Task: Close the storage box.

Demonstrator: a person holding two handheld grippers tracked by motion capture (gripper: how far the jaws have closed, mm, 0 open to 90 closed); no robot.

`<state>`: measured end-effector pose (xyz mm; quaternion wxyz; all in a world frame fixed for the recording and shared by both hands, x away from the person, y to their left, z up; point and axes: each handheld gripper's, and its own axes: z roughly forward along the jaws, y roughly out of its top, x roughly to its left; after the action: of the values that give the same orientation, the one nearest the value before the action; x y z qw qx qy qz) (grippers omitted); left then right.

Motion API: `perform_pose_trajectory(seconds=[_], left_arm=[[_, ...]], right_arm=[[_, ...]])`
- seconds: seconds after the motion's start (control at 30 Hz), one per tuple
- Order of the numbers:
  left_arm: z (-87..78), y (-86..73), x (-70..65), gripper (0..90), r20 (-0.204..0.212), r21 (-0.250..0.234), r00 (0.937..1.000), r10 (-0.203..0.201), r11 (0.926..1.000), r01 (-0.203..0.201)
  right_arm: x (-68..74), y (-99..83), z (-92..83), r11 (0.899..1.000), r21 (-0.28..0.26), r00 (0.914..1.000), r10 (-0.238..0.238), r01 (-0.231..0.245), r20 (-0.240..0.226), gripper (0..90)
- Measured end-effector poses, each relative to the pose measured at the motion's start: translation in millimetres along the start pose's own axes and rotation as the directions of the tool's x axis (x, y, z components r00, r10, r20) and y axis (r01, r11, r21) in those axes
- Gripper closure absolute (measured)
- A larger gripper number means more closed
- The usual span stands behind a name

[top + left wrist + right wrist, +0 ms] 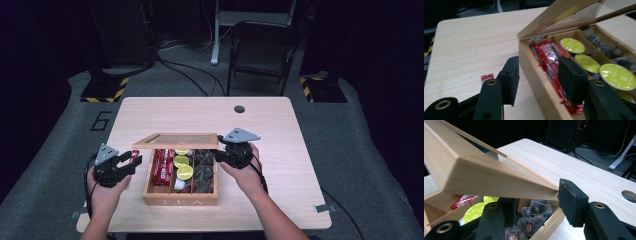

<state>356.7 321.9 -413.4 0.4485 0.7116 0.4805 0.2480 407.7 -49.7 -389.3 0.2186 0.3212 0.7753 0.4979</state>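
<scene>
Wooden tea box point(180, 200) mid-table, glass-paned lid point(176, 140) half raised.

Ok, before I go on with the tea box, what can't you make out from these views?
- Right gripper view: the raised lid hides most of the compartments, and one finger sits under it, so the grip is unclear.
- Left gripper view: its finger covers part of the red packets; their print is blurred.
- High view: the dark tea bags are too small to count.

Two black grippers, left gripper point(131, 161), right gripper point(218, 154), grey three-cornered top plates, brass-ringed screw holes, trailing black cables
</scene>
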Motion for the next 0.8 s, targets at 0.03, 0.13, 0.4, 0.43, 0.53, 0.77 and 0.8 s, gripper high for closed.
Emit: perform_pose_trajectory(seconds=[0.03,0.13,0.4,0.43,0.53,0.77,0.8], left_arm=[[-0.4,1.4,-1.6,52.1,0.004,-0.01,1.0,-0.002,0.9999,0.002],[-5.2,8.5,-6.8,51.1,0.01,-0.027,0.9999,0.004,0.9996,-0.004],[-11.9,19.1,-12.3,50.6,0.013,-0.069,0.9995,0.03,0.9972,-0.029],[-12.6,20.1,-12.6,51.2,0.019,-0.078,0.9994,0.03,0.9966,-0.029],[-13.8,22.8,-13.1,52.8,0.058,-0.053,0.9981,0.02,0.9985,-0.017],[-13.3,28.4,-22.2,55.8,0.055,-0.045,0.9954,0.079,0.9961,-0.076],[-13.6,29.4,-23.5,55.8,0.046,-0.041,0.9948,0.091,0.9952,-0.089]], right_arm=[[0.4,-0.4,0.0,1.0,0.0,1.0,0.0,0.0,0.0,51.9],[0.7,-1.9,-1.1,1.0,0.007,0.9999,-0.008,0.008,-0.006,51.9],[3.9,-5.4,-1.8,1.0,0.014,1.0,-0.008,0.008,-0.002,51.7],[4.4,-6.0,-1.8,1.0,0.017,0.9999,-0.01,0.01,0.002,51.7],[5.5,-8.5,-2.2,1.0,0.015,1.0,-0.008,0.008,0.004,51.8],[5.4,-11.5,-3.4,1.0,0.016,0.9999,0.009,-0.009,-0.005,52.4],[5.7,-11.6,-3.8,1.0,0.016,0.9999,0.017,-0.017,-0.004,52.8]])
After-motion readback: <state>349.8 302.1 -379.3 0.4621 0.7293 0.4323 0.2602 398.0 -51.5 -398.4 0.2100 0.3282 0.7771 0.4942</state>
